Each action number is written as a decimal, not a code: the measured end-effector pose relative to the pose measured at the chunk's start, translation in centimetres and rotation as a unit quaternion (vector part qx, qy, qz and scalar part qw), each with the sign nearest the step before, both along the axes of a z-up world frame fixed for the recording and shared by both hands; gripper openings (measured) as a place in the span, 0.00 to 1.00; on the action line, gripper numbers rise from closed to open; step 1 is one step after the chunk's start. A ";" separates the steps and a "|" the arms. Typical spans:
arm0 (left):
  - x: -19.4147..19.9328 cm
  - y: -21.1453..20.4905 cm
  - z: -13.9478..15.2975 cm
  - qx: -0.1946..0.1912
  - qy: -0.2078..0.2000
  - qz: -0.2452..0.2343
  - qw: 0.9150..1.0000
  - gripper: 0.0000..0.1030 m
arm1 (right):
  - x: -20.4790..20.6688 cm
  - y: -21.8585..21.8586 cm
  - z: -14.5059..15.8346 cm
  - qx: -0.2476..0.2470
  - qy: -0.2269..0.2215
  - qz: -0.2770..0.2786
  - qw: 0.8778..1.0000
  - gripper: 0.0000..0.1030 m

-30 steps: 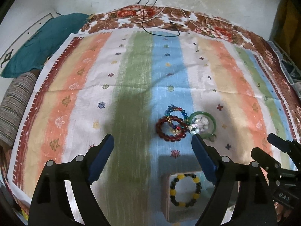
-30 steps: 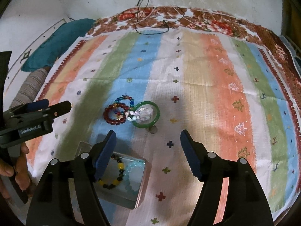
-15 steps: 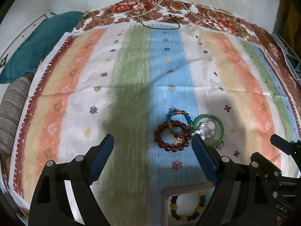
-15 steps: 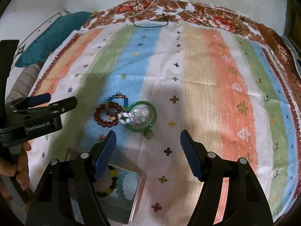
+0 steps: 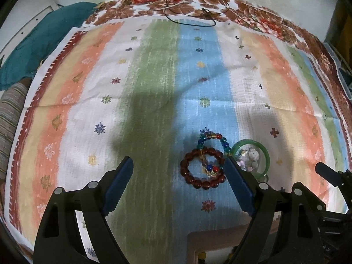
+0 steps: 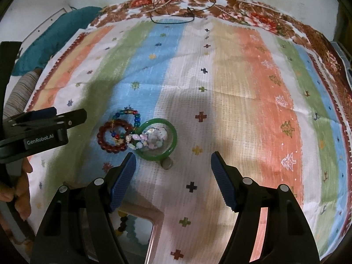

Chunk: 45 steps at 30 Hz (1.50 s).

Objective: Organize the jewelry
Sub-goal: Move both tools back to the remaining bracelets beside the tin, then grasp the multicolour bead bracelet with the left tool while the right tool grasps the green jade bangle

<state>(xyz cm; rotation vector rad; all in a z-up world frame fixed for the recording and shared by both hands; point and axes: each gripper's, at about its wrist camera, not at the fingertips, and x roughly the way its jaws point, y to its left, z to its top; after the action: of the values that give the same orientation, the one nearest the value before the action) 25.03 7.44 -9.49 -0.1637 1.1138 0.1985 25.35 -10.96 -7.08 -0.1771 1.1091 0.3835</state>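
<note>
Both grippers have dropped closer to the striped cloth (image 5: pixel 154 88) since a second ago; the bracelet pile sits larger and lower in both views and the tray has slid almost out of frame at the bottom. Left to right: left gripper (image 5: pixel 178 171) hangs with jaws wide, nothing between the pads, its right finger just beside the dark red bead bracelet (image 5: pixel 203 168). That bracelet overlaps a multicolour bead bracelet (image 5: pixel 214 140), with the green bangle (image 5: pixel 267 158) touching on the right and a pale bead bracelet (image 6: pixel 146 139) heaped partly inside it. A small round thing, maybe a coin or ring (image 6: pixel 166 164), lies against the bangle's near edge; too blurred to tell. Right gripper (image 6: pixel 173 169) also stands well open and empty, hovering just near side of the bangle. Tray (image 6: pixel 154 217) at the bottom already holds a black-and-yellow bracelet and a light blue one. Progress judgement: two pieces sorted, four or so left on the cloth; next pick not yet started.
</note>
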 end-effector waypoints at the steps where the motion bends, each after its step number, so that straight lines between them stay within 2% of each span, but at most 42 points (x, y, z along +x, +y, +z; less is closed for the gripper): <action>1: 0.2 -0.1 -0.1 0.001 0.001 -0.002 1.000 0.81 | 0.1 0.0 -0.1 -0.001 0.001 0.000 1.000 0.68; 23: 3.4 -0.6 -3.0 0.011 0.030 -0.036 0.999 0.81 | 2.9 0.8 -2.8 -0.022 0.022 -0.001 1.000 0.68; 38: 5.4 -0.1 -5.0 0.001 0.049 -0.035 0.998 0.79 | 4.5 1.8 -4.4 -0.036 0.033 0.005 0.999 0.68; 41: 5.8 -0.2 -5.4 0.002 0.055 -0.041 0.998 0.74 | 5.0 1.7 -5.0 -0.037 0.041 0.004 0.998 0.61; 45: 6.2 -0.4 -6.1 0.006 0.061 -0.047 0.997 0.71 | 5.4 1.8 -5.7 -0.046 0.045 0.003 0.998 0.58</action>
<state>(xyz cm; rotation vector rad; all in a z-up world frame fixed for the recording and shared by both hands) 31.21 7.03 -15.55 -0.0889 1.2394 0.1318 30.78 -9.21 -12.75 -0.2468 1.2159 0.3494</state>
